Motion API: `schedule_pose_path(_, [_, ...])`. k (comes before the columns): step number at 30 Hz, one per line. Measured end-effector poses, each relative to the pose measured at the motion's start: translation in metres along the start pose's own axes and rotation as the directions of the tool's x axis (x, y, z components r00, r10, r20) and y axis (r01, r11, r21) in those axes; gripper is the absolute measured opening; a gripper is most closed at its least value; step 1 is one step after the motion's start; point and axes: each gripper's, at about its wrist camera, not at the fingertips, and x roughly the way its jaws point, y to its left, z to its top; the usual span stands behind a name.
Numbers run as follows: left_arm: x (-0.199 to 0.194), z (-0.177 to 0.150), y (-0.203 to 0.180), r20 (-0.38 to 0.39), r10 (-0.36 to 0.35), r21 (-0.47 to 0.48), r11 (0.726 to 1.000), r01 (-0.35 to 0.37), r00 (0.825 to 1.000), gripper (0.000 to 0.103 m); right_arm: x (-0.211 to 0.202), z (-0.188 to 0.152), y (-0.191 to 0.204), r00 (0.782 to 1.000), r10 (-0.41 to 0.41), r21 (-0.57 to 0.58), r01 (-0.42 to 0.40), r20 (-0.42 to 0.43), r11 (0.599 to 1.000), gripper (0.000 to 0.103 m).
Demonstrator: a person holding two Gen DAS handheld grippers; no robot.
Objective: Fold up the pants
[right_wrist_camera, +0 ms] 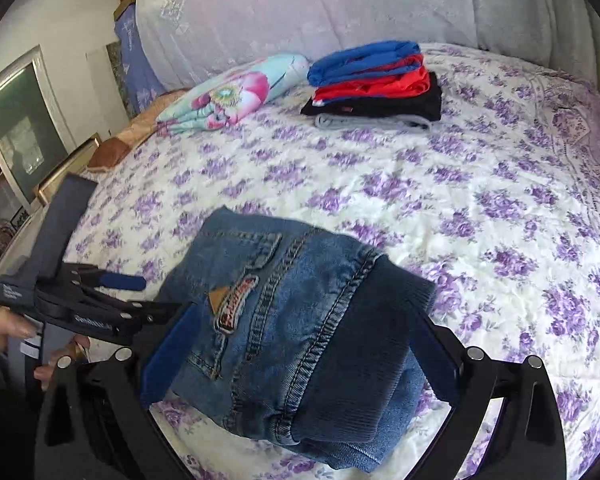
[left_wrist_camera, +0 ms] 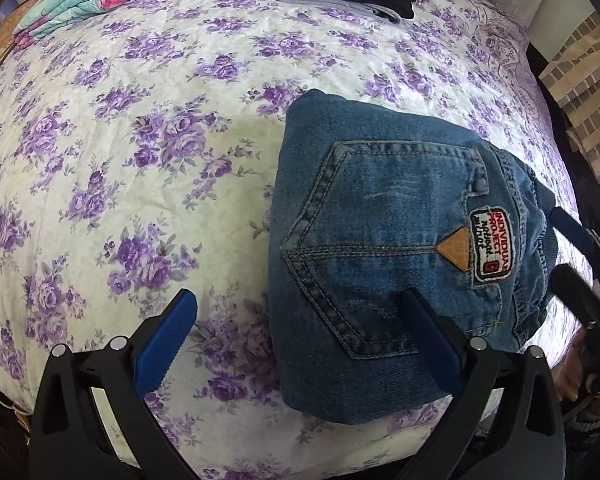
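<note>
On the bed [right_wrist_camera: 440, 184] with its purple-flowered cover, we see the pants [left_wrist_camera: 384, 248] folded into a compact bundle. Our left gripper [left_wrist_camera: 300, 332] is spread at their edge. Only the right wrist view shows our right gripper [right_wrist_camera: 296, 364] spread around the waistband.

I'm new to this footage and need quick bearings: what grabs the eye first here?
The folded blue jeans dominate, lying near the front edge of the purple-flowered bedspread, back pocket and red-lettered patch facing up. The right gripper straddles the bundle, jaws wide. At the far side sits a stack of folded clothes in blue, red, black and grey.
</note>
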Motion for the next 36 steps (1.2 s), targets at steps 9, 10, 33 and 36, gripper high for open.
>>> schedule_pose_path(9, [-0.006,-0.007,-0.009,0.03,0.108,-0.083,0.991,-0.105,0.994,0.099,0.03,-0.024,-0.012,0.994,0.045,-0.042,-0.05,-0.104,0.998,0.1])
schedule_pose_path(10, [-0.007,-0.007,-0.011,0.032,0.12,-0.088,0.989,-0.117,0.992,0.099,0.03,-0.024,-0.012,0.993,0.052,-0.047,-0.058,-0.107,0.997,0.1])
schedule_pose_path(33, [-0.031,0.01,-0.001,0.09,0.092,0.075,0.992,-0.099,0.992,0.098,-0.003,-0.033,-0.015,0.998,-0.059,0.125,0.061,-0.019,0.99,0.1])
schedule_pose_path(36, [-0.041,0.018,0.013,0.119,0.05,0.055,0.997,-0.057,0.992,0.098,-0.032,-0.041,-0.024,0.99,-0.13,0.202,0.118,0.046,0.972,0.1])
